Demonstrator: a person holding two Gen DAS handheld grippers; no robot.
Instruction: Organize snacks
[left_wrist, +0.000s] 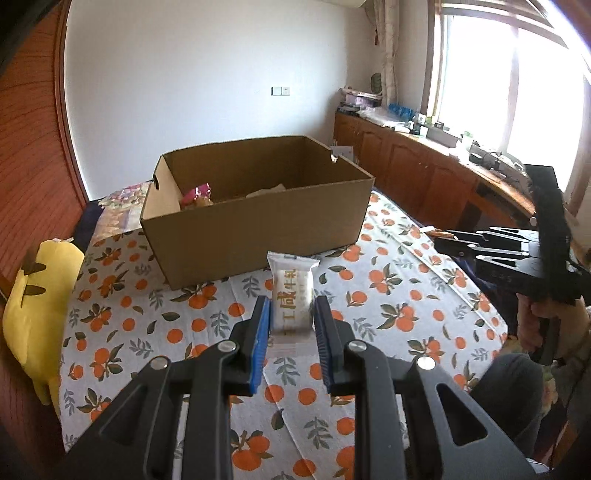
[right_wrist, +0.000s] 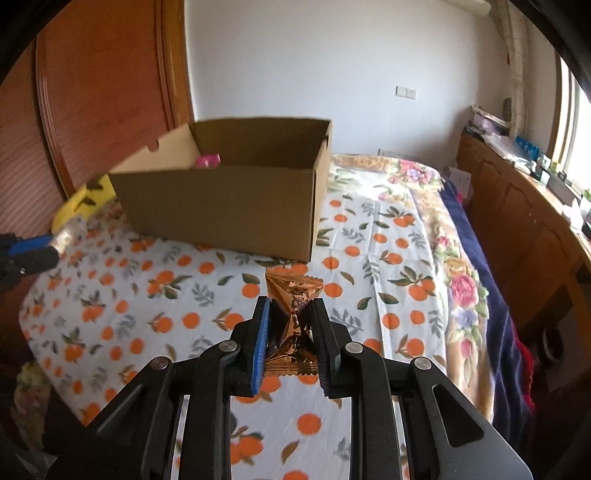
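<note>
Left wrist — white packet (left_wrist: 293, 295), "咸牛轧"

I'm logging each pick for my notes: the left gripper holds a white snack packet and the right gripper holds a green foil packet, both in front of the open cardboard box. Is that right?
Not quite. The right gripper holds a copper-brown foil packet, not a green one, as the right wrist view shows. The rest stands: the left gripper holds the white snack packet, both in front of the open cardboard box.

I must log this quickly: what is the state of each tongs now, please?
Left tongs: closed on a white snack packet.
Right tongs: closed on a brown snack packet.
</note>
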